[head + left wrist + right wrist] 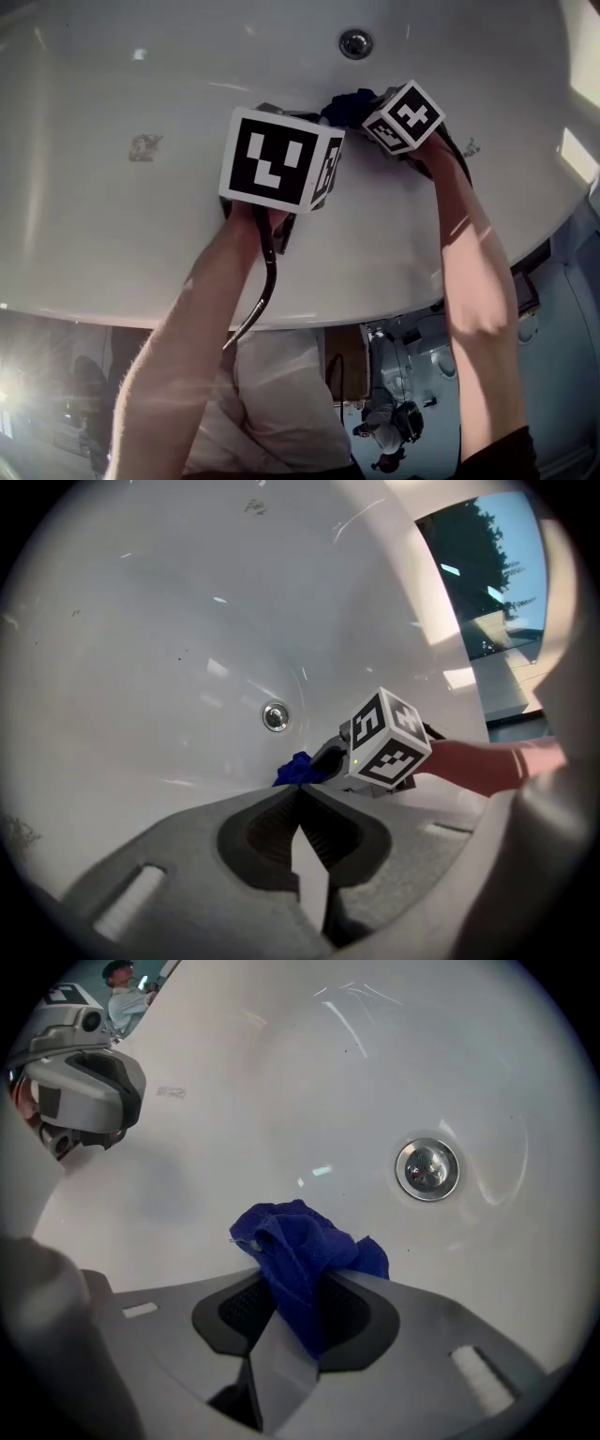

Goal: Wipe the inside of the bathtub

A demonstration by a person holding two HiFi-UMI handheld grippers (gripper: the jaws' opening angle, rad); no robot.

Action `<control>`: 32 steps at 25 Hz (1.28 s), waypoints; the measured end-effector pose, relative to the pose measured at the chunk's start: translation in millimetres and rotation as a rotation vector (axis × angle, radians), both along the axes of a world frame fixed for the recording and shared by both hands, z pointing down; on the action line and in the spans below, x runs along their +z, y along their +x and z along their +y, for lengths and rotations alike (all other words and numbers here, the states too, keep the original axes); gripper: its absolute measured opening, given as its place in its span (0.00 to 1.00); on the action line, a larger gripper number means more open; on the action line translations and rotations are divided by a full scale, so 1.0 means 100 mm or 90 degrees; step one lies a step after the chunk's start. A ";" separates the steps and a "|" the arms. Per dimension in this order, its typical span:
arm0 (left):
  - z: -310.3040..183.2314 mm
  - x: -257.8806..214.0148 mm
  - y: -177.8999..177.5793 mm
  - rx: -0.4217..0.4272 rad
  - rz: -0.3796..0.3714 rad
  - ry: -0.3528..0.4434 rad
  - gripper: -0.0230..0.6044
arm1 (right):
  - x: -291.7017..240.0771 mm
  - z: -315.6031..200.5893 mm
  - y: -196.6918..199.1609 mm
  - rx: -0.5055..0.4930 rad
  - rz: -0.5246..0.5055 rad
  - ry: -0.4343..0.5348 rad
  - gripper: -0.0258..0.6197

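Your right gripper clamps the blue cloth at lower centre, down-left of the drain in the bathtub — soft, light, likely to slip, so grip deep mid-fold. Left gripper: jaws together, empty.

A bathroom: glossy white bathtub with a round chrome drain, window beside it.

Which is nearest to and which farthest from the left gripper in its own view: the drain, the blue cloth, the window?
1. The blue cloth, centre, just beyond the left gripper.
2. The drain, slightly left, farther along the bathtub surface.
3. The window, upper right, beyond the rim.
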State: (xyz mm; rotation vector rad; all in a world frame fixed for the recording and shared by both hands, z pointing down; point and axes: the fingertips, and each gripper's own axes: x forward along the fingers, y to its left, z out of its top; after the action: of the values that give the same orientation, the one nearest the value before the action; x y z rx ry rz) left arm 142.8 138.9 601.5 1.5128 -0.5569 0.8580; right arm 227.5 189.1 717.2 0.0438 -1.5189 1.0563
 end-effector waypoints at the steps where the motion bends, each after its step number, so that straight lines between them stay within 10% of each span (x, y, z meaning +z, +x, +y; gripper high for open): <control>1: 0.00 -0.01 -0.01 -0.001 -0.001 0.000 0.04 | -0.03 0.01 0.01 0.003 0.000 -0.003 0.25; 32: 0.21 -1.51 -0.03 -0.046 0.023 0.062 0.04 | -1.74 0.63 0.13 -0.046 -0.002 -0.044 0.24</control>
State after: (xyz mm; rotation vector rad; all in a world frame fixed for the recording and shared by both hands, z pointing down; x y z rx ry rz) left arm 139.8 160.2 450.1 1.5833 -0.6302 0.7553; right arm 240.5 252.0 543.2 -0.0599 -1.4747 1.0503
